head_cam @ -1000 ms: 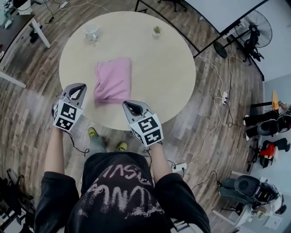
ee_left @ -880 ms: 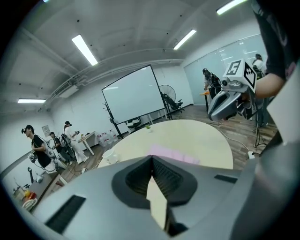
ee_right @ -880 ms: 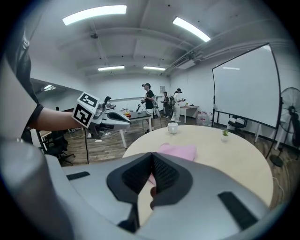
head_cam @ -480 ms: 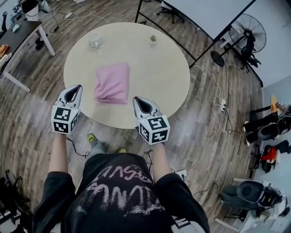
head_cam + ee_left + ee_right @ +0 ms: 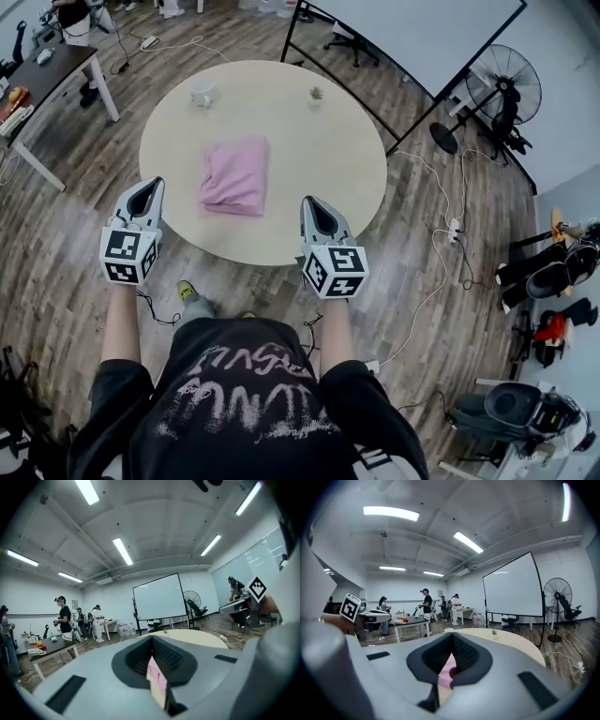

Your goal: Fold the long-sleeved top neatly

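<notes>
Only the head view takes in the whole layout. The pink long-sleeved top lies folded into a compact rectangle on the round table, toward its near-left part. A white cup and a small potted plant stand well apart from it at the far edge. In that view the left gripper hangs at the table's near-left rim and the right gripper at its near-right rim. The garment lies between the two and farther out, touched by neither. The gripper views show what the head view cannot settle. In the left gripper view the jaws meet tip to tip with nothing clamped. Only a sliver of the pink top and some pale tabletop show through the slot beneath the tips. In the right gripper view the jaws are likewise closed and empty, with a patch of the pink top showing through the notch. Both gripper views look nearly level across the room, so they take in ceiling strip lights and people standing at desks. Each also catches the other gripper's marker cube at its edge.
</notes>
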Demonstrator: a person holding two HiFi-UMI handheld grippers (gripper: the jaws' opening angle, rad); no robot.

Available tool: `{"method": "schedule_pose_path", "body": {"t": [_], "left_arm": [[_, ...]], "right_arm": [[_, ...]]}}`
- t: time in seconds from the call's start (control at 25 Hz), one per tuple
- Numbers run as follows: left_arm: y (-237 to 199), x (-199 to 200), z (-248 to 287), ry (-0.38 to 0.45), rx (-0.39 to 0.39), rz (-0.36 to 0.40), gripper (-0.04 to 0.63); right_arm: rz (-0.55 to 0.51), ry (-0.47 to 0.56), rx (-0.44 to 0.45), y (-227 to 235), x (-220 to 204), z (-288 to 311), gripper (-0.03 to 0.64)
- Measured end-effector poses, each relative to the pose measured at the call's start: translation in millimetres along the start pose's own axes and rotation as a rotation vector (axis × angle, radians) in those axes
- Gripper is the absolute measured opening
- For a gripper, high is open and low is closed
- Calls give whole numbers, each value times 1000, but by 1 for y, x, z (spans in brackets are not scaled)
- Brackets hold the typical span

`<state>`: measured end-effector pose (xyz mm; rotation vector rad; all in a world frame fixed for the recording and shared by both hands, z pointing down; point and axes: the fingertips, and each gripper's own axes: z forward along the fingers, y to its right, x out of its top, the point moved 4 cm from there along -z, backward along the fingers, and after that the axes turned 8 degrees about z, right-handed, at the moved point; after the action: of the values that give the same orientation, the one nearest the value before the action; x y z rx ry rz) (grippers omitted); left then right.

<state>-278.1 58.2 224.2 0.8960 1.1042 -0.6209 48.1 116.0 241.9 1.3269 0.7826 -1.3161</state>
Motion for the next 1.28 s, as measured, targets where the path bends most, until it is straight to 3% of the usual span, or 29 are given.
{"method": "schedule_pose_path", "body": {"t": [0.16,0.36,1.28], "left_arm": [[-6,11,-18,26,63,-9,11],[-10,7,-29,47,84,-25,11],[-7,20,-15,87,108,-25,11]], "right_arm": [[2,50,-53,8,16,-13,5],[8,77,-89,12,22,-20,3],[-31,107,-156,31,40,-22,3]]}}
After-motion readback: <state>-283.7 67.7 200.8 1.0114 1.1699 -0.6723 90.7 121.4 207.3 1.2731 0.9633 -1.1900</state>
